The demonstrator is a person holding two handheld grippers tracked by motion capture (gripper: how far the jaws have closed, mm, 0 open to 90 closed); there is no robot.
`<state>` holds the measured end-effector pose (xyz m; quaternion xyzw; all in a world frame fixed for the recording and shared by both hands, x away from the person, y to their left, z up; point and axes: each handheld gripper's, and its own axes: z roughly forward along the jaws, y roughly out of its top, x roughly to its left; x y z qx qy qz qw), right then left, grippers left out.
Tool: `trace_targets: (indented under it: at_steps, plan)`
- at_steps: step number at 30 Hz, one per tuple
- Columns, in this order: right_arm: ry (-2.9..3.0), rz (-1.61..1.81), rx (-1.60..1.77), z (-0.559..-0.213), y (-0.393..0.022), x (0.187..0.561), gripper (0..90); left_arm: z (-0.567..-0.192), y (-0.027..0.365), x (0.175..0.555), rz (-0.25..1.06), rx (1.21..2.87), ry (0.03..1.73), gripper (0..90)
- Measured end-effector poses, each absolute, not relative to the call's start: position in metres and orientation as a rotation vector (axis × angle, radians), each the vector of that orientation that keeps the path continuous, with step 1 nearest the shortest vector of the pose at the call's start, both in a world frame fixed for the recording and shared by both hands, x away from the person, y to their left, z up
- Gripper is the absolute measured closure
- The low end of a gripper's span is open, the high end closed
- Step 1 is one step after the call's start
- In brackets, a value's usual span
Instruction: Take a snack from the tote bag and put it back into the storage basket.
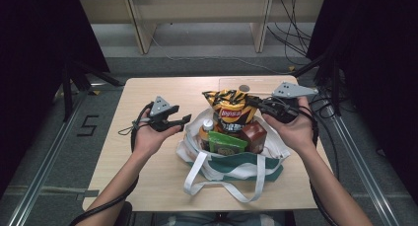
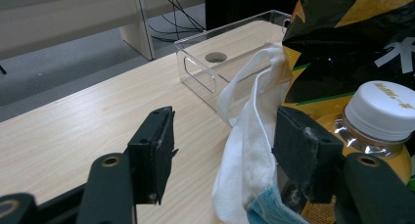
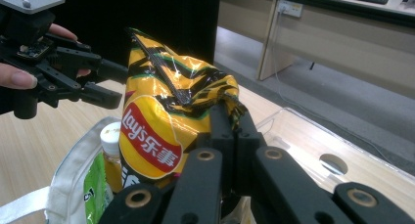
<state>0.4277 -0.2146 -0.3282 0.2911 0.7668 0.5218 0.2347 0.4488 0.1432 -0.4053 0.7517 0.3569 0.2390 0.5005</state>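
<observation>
Right claw [image 1: 256, 103] is clamped tight on the top corner of the chip bag [image 1: 230, 111], which stands upright in the white tote bag [image 1: 231, 163] mid-bench beside a bottle [image 1: 207, 130]. Left claw [image 1: 181, 121] hangs wide open just beside the tote's rim, gripping nothing.

Chip bag [image 1: 230, 112] in tote [image 1: 231, 168]; bottle [image 1: 207, 129] left of it

Item count, table surface:

- Tote bag [image 1: 231, 168], white with green trim: one.
- Lay's chip bag [image 1: 230, 110], yellow and black: one.
- Bottle [image 1: 206, 132] with white cap: one.
- Green packet [image 1: 225, 142]: one.
- Brown carton [image 1: 255, 135]: one.
- Clear plastic bin [image 2: 203, 67]: one.
- Hand-held grippers: two, left gripper [image 1: 183, 120] and right gripper [image 1: 250, 100].
</observation>
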Motion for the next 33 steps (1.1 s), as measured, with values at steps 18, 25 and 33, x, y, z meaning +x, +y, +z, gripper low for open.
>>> trace_targets:
  at_steps: [18,25,33]
  plan:
    - [2.004,1.466,0.749,-0.311,-0.211,0.424,90.0,-0.404,0.143,0.448,0.581,1.807,0.858,39.9]
    - [1.995,1.491,0.756,-0.307,-0.207,0.424,90.0,-0.403,0.144,0.448,0.586,1.805,0.857,39.9]
    - [1.963,1.492,0.73,-0.298,-0.207,0.423,90.0,-0.403,0.144,0.448,0.587,1.801,0.855,39.9]
